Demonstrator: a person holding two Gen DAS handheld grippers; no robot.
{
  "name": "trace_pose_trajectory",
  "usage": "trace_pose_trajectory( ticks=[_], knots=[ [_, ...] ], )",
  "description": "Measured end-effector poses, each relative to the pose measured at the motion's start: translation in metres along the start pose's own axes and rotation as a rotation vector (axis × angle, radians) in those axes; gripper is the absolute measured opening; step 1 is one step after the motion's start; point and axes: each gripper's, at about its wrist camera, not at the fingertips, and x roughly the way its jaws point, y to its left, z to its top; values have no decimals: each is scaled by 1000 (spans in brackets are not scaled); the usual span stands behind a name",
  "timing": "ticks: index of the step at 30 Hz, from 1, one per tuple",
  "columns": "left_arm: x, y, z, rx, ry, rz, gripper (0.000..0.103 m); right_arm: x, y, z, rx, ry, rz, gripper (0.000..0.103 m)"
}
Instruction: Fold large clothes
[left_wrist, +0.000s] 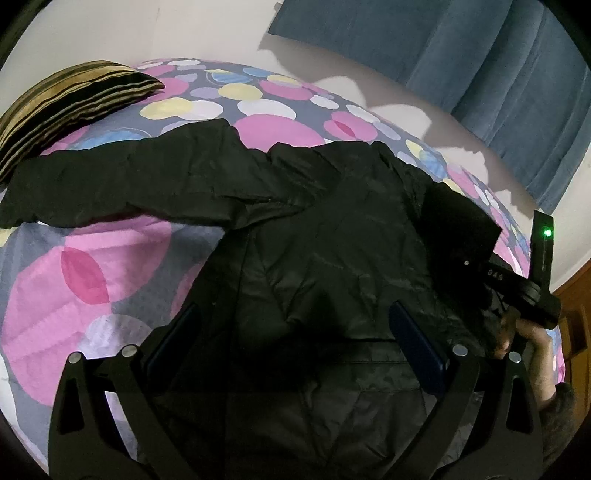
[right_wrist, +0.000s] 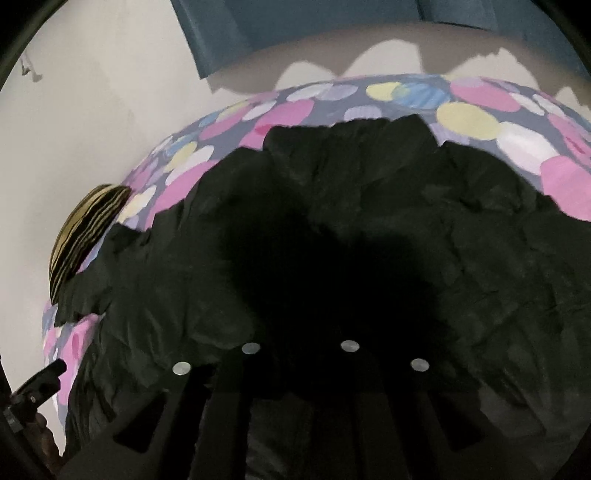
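A: Your left gripper (left_wrist: 295, 325) has its jaws spread wide, one blue-padded finger (left_wrist: 421, 347) on each side of the black jacket (left_wrist: 314, 258), hovering over the cloth with nothing pinched.

B: And my right one?

A: In the right wrist view the right gripper (right_wrist: 299, 354) sits low over the jacket, fingers drawn close together. The tips are lost in black shadow against black fabric, so I cannot tell whether any cloth is caught between them. From the left wrist view you can see its body and your hand (left_wrist: 524, 336) at the jacket's right edge.

B: Where does the jacket lie?

A: Spread on the bed, over the bedsheet (left_wrist: 92, 273) with pink, yellow and white circles. One sleeve (left_wrist: 129, 184) stretches out left toward the striped pillow (left_wrist: 66, 107). Beyond the bed stands a pale wall with a blue curtain (left_wrist: 480, 55).
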Motion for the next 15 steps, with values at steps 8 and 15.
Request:
trace_pose_trajectory(
  ticks=[8, 15],
  knots=[
    [3, 0, 0, 4, 11, -6, 101, -3, 20, -8, -44, 8, 75, 56],
    [3, -1, -1, 5, 14, -10, 101, 3, 43, -14, -105, 60, 162, 60]
  ],
)
